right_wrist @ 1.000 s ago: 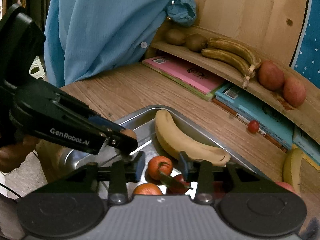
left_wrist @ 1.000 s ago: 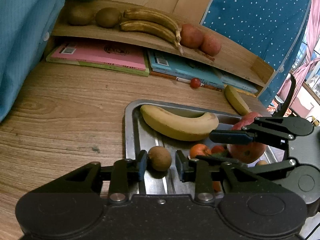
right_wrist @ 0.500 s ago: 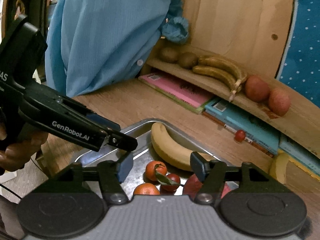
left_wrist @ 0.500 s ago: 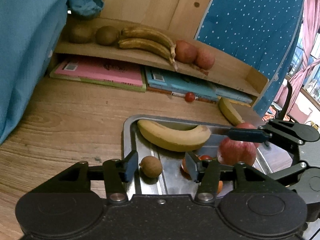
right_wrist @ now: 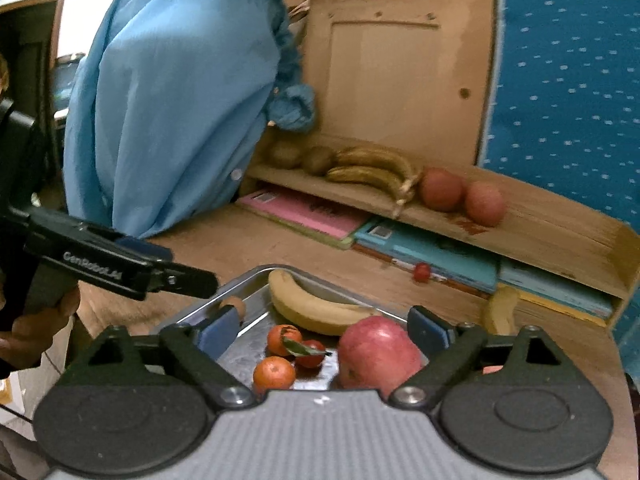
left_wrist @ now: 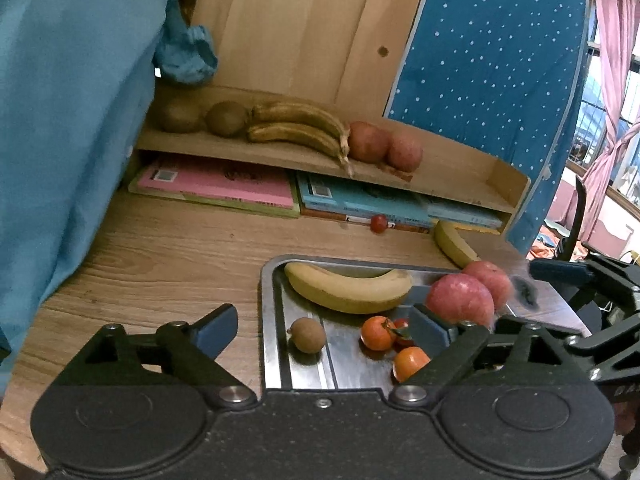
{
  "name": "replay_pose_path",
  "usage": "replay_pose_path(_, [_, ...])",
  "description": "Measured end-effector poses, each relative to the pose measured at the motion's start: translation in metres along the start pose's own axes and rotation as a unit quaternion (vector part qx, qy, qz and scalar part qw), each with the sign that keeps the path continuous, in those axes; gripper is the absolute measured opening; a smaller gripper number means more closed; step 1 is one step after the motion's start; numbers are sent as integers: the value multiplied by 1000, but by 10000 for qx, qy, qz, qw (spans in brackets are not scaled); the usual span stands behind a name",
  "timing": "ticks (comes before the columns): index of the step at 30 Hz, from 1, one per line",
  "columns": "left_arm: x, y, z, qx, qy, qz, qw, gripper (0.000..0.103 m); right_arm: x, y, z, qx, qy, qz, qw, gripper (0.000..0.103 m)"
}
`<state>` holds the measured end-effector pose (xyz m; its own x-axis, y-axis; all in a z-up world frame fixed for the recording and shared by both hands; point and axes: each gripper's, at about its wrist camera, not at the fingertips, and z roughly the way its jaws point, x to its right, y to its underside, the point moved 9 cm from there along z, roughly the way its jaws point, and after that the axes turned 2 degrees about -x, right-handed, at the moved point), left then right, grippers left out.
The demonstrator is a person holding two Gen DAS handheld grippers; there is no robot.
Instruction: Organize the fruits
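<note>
With both pairs of jaws just opened wide and empty, the red apple [right_wrist: 378,354] is found directly ahead of the right gripper [right_wrist: 326,330], nearer to it than to the left gripper [left_wrist: 324,328], which is faced by the small brown fruit [left_wrist: 307,335].

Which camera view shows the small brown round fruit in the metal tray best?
The left wrist view: the small brown fruit lies whole and unobstructed in the tray. In the right wrist view it is half hidden behind a finger.

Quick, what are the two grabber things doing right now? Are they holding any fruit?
Left hand-held gripper: open, jaws just spread wide, holding nothing; the small brown fruit lies free on the tray.
Right hand-held gripper: open, just widened, holding nothing.
</note>
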<state>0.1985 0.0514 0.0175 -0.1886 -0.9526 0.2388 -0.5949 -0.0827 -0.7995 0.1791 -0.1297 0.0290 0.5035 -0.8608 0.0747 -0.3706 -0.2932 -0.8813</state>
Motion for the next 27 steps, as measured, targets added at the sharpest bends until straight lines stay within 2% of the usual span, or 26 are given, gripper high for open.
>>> replay_pose_path(7, [3, 13, -24, 184, -60, 5, 9998, 98, 9, 14, -37, 143, 322, 201, 9992, 102])
replay_pose_path(15, [10, 37, -48, 328, -132, 126, 9993, 102, 14, 40, -66, 189, 577, 494, 9969, 103])
replay_pose_path(27, [17, 69, -55, 190, -164, 286, 9993, 102, 16, 79, -80, 78, 929, 926, 9913, 103])
